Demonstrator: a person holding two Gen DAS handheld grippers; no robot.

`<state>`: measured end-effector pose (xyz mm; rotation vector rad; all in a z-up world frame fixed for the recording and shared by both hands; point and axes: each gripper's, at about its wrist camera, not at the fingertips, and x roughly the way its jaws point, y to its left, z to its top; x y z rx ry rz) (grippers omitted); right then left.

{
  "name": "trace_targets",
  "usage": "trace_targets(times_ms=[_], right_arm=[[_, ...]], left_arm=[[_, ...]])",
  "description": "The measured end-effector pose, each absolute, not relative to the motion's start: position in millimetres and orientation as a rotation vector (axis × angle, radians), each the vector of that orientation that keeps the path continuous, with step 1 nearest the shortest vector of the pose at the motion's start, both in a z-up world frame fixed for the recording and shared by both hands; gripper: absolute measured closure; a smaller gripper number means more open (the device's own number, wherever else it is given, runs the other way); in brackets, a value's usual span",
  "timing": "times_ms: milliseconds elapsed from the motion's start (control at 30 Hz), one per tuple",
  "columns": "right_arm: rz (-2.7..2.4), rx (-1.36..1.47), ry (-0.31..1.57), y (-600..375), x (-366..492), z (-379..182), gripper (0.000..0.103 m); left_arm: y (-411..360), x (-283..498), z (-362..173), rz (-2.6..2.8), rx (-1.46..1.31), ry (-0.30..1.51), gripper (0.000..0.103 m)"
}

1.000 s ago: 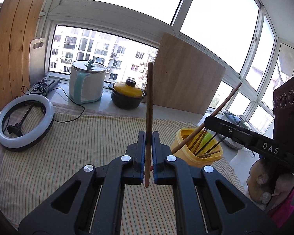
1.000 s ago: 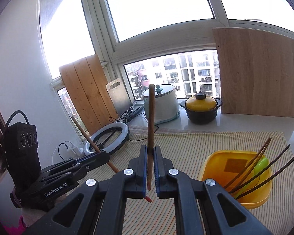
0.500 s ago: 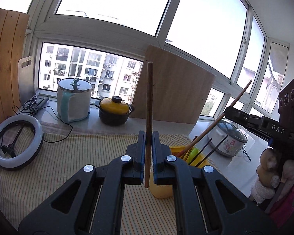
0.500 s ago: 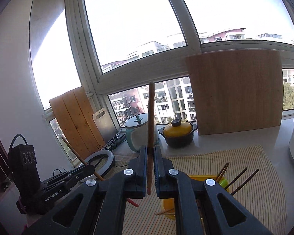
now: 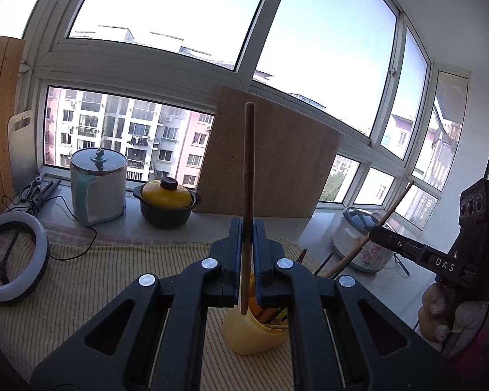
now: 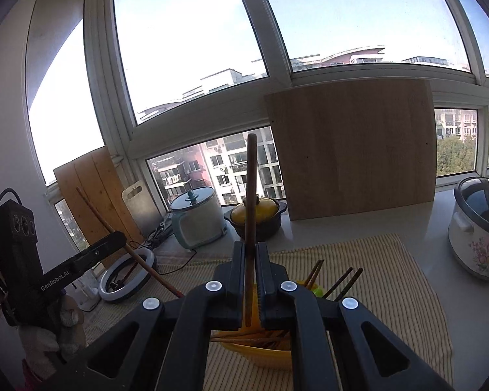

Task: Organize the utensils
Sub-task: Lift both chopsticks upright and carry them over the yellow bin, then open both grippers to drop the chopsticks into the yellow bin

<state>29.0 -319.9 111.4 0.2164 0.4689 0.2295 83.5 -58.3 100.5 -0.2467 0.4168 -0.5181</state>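
We hold a hand-held gripper in each hand. Our left hand-held gripper (image 5: pixel 247 254) is clenched on a brown chopstick (image 5: pixel 247 179) that stands almost straight up between its black fingers (image 5: pixel 233 251). Our right hand-held gripper (image 6: pixel 249 277) squeezes another brown chopstick (image 6: pixel 250 195) the same way, upright between its fingers (image 6: pixel 236 273).

Both chopsticks hang over the yellow cup (image 5: pixel 254 332), which sits on the striped cloth (image 5: pixel 81 280) on the tabletop (image 6: pixel 358 224). In the right view we see the same yellow cup (image 6: pixel 260 355) just under the gripper. More chopsticks (image 6: pixel 345 280) lean inside it, with something green (image 6: pixel 318 291) beside them.

From the left view we can see the right gripper (image 5: pixel 417 254) off to the side with its stick tilted.

On the sill behind stand a white pot with a glass lid (image 5: pixel 97 189), a black pot with a yellow lid (image 5: pixel 166 202) and a big wooden board (image 5: pixel 277 169). A flowered rice cooker (image 6: pixel 476 228) stands at the right, and a ring light (image 5: pixel 13 260) lies at the left.
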Motion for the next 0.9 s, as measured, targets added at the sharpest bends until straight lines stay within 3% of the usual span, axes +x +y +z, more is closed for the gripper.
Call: trace_targets(times_ms=[900], right_arm=[[0.195,0.201,0.59,-323,35,66,0.099]], left_arm=[[-117,139,44,-0.514,-0.166,0.573,0.099]])
